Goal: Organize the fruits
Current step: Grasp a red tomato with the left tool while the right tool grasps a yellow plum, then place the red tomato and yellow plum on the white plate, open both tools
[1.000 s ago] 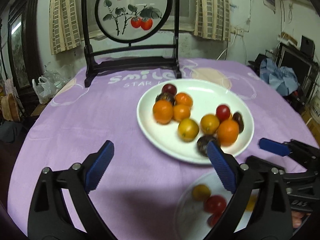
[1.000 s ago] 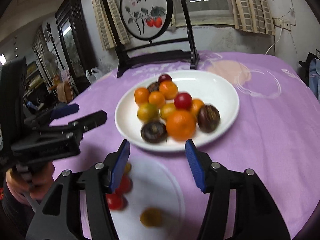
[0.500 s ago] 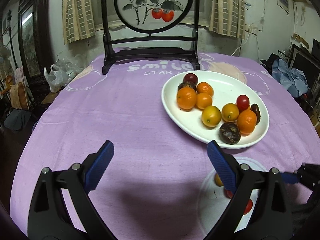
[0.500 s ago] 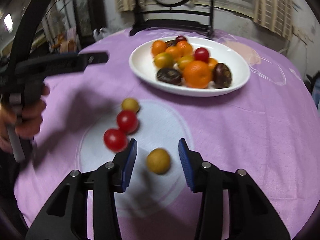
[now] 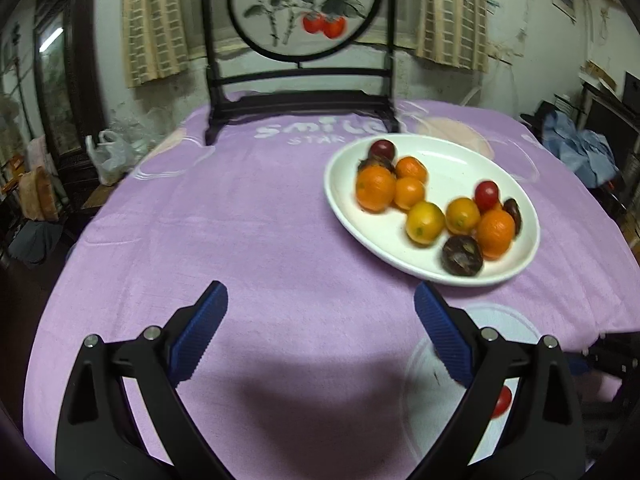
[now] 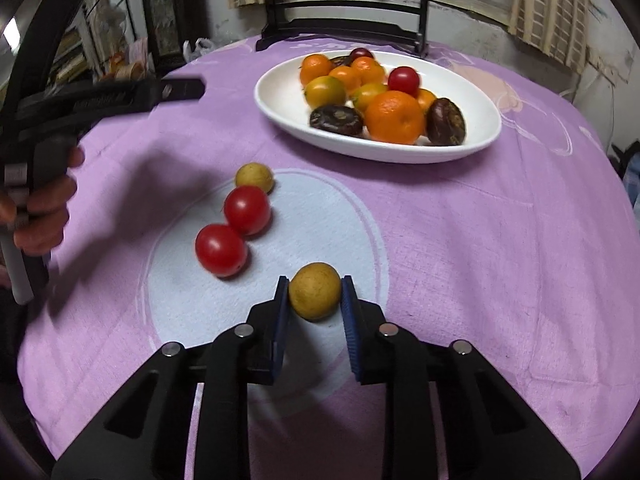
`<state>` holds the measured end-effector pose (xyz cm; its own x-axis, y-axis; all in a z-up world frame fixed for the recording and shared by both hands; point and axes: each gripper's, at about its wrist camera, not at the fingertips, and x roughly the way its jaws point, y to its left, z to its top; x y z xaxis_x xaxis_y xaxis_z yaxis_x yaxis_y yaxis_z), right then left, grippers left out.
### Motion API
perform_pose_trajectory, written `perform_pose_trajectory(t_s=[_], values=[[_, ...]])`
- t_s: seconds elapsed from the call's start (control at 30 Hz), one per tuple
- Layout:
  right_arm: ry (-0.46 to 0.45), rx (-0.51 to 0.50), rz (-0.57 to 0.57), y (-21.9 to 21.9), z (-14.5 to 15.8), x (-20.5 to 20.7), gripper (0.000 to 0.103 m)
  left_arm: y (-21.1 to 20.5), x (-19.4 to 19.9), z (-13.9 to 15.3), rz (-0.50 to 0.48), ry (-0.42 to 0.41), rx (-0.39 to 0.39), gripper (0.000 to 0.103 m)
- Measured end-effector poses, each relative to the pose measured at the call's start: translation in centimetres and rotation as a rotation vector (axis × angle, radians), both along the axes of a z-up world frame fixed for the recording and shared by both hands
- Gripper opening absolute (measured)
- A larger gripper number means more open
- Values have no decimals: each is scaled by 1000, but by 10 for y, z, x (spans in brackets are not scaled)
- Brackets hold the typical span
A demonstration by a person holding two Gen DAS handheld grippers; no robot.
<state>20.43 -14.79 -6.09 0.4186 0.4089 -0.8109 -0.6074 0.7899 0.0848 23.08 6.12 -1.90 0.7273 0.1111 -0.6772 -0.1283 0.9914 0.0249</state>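
In the right wrist view my right gripper (image 6: 314, 300) is shut on a yellow-brown round fruit (image 6: 315, 297), both blue pads touching its sides; the fruit rests on a white circle printed on the purple cloth. Two red tomatoes (image 6: 247, 210) (image 6: 221, 250) and a second yellow fruit (image 6: 254, 176) lie on the same circle to the left. Behind them a white oval plate (image 6: 482, 136) holds oranges, a red tomato and dark round fruits. My left gripper (image 5: 320, 294) hovers open over bare cloth, left of the plate (image 5: 452, 158). One tomato (image 5: 503, 400) peeks out behind its right finger.
A dark wooden stand with a round painted screen (image 5: 298, 12) occupies the table's far side. A hand (image 6: 40, 208) holding the left tool fills the left edge of the right wrist view. A plastic bag (image 5: 112, 152) and blue cloth (image 5: 580, 152) lie beyond the table.
My right gripper dropped from the plate toward the near yellow fruit and closed onto it. The left gripper drew back to the left, staying open.
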Motion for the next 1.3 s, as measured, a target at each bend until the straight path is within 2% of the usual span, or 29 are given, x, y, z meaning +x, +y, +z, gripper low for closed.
perform_pose_trajectory(t_s=[0.1, 0.2, 0.23, 0.3, 0.37, 0.43, 0.53, 0.73, 1.1, 1.17, 1.3], values=[[10, 42, -68, -12, 3, 9, 26, -11, -2, -6, -107, 36, -27, 96], [26, 78, -121, -22, 5, 16, 26, -29, -10, -10, -260, 67, -61, 96], [28, 78, -129, -23, 4, 17, 26, -38, -14, -12, -331, 80, -67, 96], [31, 59, -137, -23, 2, 18, 26, -53, -22, -16, -412, 95, -52, 95], [39, 53, -137, -23, 0, 18, 26, -68, -30, -21, -473, 108, -13, 91], [38, 52, -136, -22, 0, 18, 26, -78, -35, -27, -523, 133, 2, 76], [35, 47, -134, -21, -1, 20, 26, -84, -39, -35, -551, 168, 6, 62], [26, 37, -132, -19, -1, 19, 26, -88, -36, -44, -555, 209, -8, 41], [20, 29, -127, -18, -1, 18, 26, -85, -29, -46, -557, 234, -77, 40], [20, 28, -126, -18, -2, 18, 26, -86, -28, -49, -551, 242, -70, 32], [18, 26, -114, -16, -1, 17, 26, -82, -27, -47, -547, 241, -85, 32]])
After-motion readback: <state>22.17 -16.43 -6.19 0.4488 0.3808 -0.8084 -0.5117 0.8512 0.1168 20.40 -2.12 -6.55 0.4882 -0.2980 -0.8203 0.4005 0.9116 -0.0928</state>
